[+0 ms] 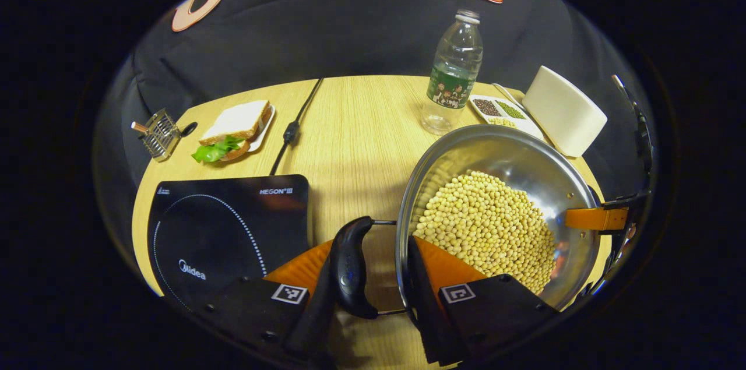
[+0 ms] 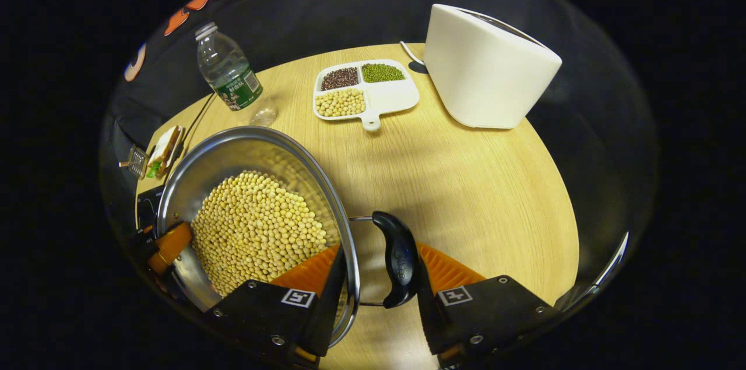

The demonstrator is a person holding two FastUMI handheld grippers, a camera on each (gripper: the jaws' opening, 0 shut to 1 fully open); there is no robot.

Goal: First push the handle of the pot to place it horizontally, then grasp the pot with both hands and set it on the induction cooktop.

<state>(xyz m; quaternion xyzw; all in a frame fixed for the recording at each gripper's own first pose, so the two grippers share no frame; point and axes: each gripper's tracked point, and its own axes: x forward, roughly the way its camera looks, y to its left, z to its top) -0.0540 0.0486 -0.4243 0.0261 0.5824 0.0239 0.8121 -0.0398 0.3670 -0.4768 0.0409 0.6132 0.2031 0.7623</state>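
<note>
The pot (image 1: 495,212), full of yellow beans (image 1: 489,230), is sitting on the wooden table (image 1: 349,125), just beside the black cooktop (image 1: 227,230). The left gripper (image 1: 379,277) is closing on the pot's left side, one finger outside its black handle (image 1: 352,265), one inside the rim. The right gripper (image 2: 379,277) is squeezing the other handle (image 2: 399,259) and rim the same way.

Round wooden table (image 1: 349,125) — black cloth wall (image 1: 349,32).
</note>
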